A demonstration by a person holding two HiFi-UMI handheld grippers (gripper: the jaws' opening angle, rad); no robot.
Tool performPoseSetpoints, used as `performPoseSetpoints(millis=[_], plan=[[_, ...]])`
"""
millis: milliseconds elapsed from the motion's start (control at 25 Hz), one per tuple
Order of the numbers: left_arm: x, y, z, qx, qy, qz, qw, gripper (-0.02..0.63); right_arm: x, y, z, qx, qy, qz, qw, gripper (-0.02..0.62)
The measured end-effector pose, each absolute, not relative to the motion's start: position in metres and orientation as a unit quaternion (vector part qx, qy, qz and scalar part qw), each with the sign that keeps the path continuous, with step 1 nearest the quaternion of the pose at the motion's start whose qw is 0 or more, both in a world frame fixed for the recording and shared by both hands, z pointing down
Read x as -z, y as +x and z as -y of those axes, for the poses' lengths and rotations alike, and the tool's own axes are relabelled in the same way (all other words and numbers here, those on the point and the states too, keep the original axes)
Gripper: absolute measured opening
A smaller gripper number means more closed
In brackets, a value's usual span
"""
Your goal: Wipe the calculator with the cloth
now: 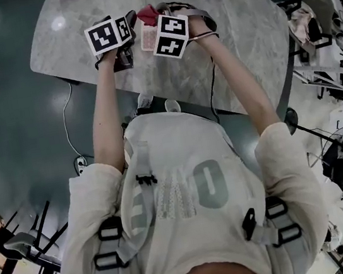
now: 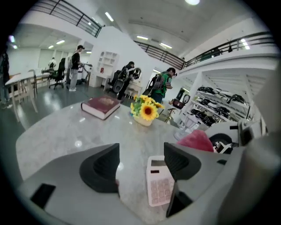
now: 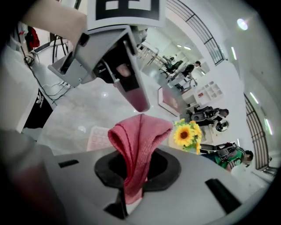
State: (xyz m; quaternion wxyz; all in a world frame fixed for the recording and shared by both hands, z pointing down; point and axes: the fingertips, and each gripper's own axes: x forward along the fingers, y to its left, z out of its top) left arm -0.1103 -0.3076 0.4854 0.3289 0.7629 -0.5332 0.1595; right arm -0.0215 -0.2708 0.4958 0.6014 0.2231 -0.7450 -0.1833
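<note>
A pink calculator (image 2: 160, 184) lies flat on the marble table (image 1: 240, 40). My left gripper (image 2: 140, 162) is open above it, with the calculator below the gap and close to the right-hand jaw, apart from the other. In the head view the calculator (image 1: 148, 39) shows between the two marker cubes. My right gripper (image 3: 136, 169) is shut on a red cloth (image 3: 138, 136), which stands up in a folded bunch from the jaws. In the right gripper view, the calculator (image 3: 99, 137) lies on the table behind the cloth and the left gripper (image 3: 131, 88) hangs above. The cloth (image 2: 196, 140) also shows in the left gripper view.
A dark red book (image 2: 100, 107) and a small pot of sunflowers (image 2: 145, 112) stand farther back on the table. The table's near edge (image 1: 172, 98) is just in front of the person. Chairs and people are beyond, and a cable (image 1: 66, 117) runs on the floor at left.
</note>
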Motion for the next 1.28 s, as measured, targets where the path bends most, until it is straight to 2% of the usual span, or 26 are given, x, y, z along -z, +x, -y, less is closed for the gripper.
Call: performPoseSetpoints(millis=[240,480,560,680,760,880,960,1080,1280], plan=[[-0.379,-0.107,0.324,-0.101,0.792,0.568,0.201,0.307,-0.409,0.005,0.296,0.198,0.328,0.761,0.524,0.055],[-0.293,-0.091,0.301,-0.018,0.796,0.598,0.092,0.287,-0.328,0.03,0.288,0.202,0.444,0.786,0.379,0.055],[-0.275,-0.085,0.288,0.002,0.797,0.601,0.063,0.254,-0.302,0.033,0.281,0.203,0.481,0.789,0.324,0.055],[-0.255,-0.079,0.266,0.022,0.798,0.602,0.025,0.161,-0.273,0.039,0.266,0.197,0.523,0.791,0.25,0.055],[-0.249,-0.078,0.254,0.026,0.792,0.61,0.004,0.133,-0.262,0.043,0.254,0.19,0.541,0.791,0.213,0.055],[-0.244,-0.08,0.235,0.024,0.777,0.629,-0.027,0.063,-0.254,0.049,0.232,0.182,0.559,0.79,0.174,0.055],[-0.241,-0.079,0.22,0.026,0.773,0.633,-0.042,0.04,-0.252,0.056,0.216,0.176,0.568,0.789,0.153,0.055],[-0.235,-0.078,0.203,0.039,0.768,0.637,-0.058,0.026,-0.257,0.072,0.197,0.156,0.582,0.788,0.125,0.055],[-0.232,-0.079,0.189,0.059,0.756,0.647,-0.078,0.021,-0.297,0.086,0.173,0.108,0.586,0.795,0.116,0.054]])
